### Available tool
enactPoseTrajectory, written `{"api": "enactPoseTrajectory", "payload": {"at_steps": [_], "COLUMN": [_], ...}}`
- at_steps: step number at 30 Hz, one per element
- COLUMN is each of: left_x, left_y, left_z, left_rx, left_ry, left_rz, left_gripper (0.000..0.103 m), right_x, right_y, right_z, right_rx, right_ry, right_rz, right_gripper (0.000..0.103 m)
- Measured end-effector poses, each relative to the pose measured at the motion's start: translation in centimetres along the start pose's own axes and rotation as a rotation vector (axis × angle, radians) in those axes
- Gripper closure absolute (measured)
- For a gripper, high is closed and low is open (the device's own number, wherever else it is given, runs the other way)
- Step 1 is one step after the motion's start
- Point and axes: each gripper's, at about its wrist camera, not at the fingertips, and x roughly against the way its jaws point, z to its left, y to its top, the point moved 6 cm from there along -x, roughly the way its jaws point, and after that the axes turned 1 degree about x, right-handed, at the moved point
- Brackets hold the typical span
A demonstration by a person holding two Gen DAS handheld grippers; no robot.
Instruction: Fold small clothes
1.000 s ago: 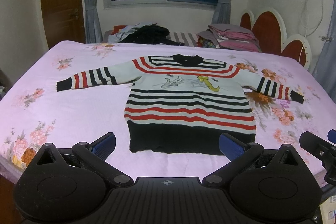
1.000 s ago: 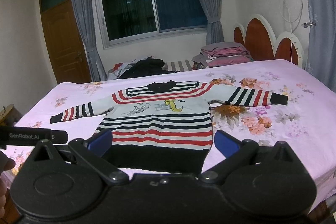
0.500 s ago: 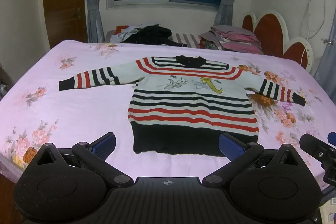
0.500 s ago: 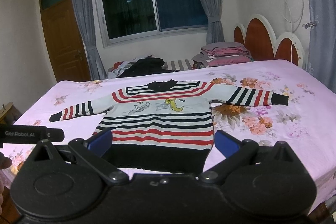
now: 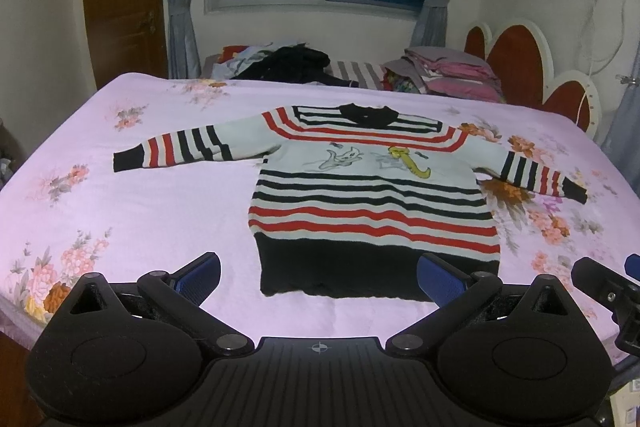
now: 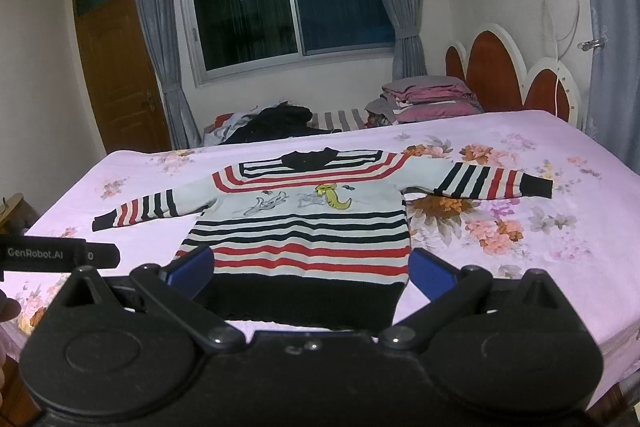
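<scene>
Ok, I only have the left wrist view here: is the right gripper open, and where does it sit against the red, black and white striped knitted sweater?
Observer: Open. In the right wrist view the right gripper has its blue-padded fingers spread wide, holding nothing.
Operator: And its aim?
Observer: Straight at the striped sweater; the black hem shows between the fingers, ungripped.
Operator: Does that view catch my left gripper?
Observer: Only its body, a black bar lettered GenRobot.AI at the left edge.
</scene>
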Motion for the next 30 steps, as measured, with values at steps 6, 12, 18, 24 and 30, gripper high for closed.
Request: {"api": "enactPoseTrajectory", "payload": {"at_steps": [6,12,18,24,30], "left_x": [-1.3,-3.1,-5.5,-8.4,-11.8], "left_y": [0.1,0.7,1.8,3.2,5.0], "left_z": [0.4,0.5,0.9,1.4,1.8], "left_rx": [0.004,0.001,-0.004,-0.008,-0.02], "left_ry": [0.003,-0.001,-0.007,-0.012,-0.024], "left_rz": [0.018,0.036,0.052,0.063,0.076], "left_gripper": [0.0,0.0,0.0,0.0,0.0], "right_x": [-1.2,-2.5,-4.6,-7.1,-10.2], "right_y": [0.0,0.1,0.6,1.4,2.3], "right_z": [0.3,-0.1,-0.4,-0.5,-0.8], "right_rx": [-0.001,-0.004,-0.018,-0.03,-0.054], "right_ry": [-0.012,-0.043,-0.066,-0.098,-0.135], "right_rz": [0.016,0.024,0.037,0.045,0.051], "right_gripper": [0.0,0.0,0.0,0.0,0.0]}}
